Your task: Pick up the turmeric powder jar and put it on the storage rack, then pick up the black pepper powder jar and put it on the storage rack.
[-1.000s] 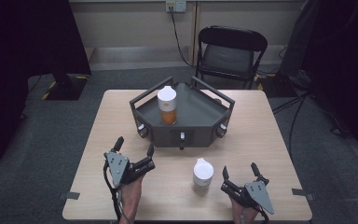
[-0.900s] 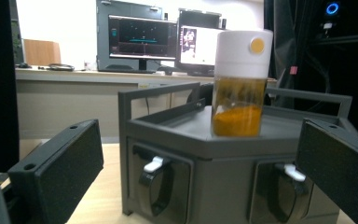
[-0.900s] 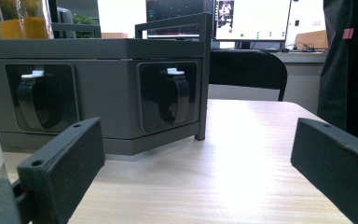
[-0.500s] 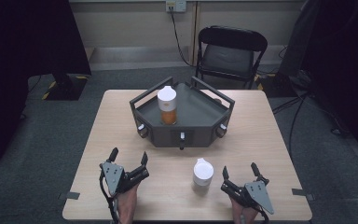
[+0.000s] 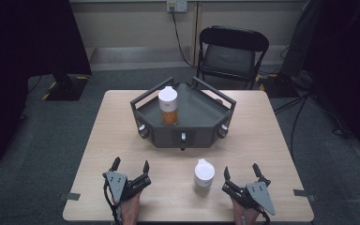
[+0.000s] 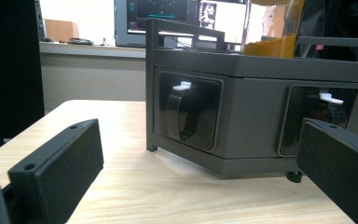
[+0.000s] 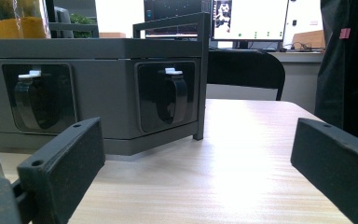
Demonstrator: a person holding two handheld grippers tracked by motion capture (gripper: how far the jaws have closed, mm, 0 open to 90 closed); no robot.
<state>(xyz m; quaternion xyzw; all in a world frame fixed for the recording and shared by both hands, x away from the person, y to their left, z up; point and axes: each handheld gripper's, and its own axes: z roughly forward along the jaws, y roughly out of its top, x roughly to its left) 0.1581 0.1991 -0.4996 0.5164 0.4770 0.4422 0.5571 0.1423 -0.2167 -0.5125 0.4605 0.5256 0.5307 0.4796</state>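
Observation:
A dark grey angular tray with knobs on its front faces stands at the table's middle back. Inside it stands a bottle with orange contents and a white cap. A second white-capped bottle stands on the table near the front, just left of my right gripper. My left gripper rests open near the front left edge, nothing between its jaws. My right gripper is open too and holds nothing. The tray's front faces fill the gripper views, with the orange bottle above.
The wooden table has bare room on both sides of the tray. A black folding chair stands behind the table. Cables run over the grey floor at the right. Tape marks sit at the table's front corners.
My left gripper has drawn back toward the front edge of the table and stays open. The right gripper and both bottles have not moved.

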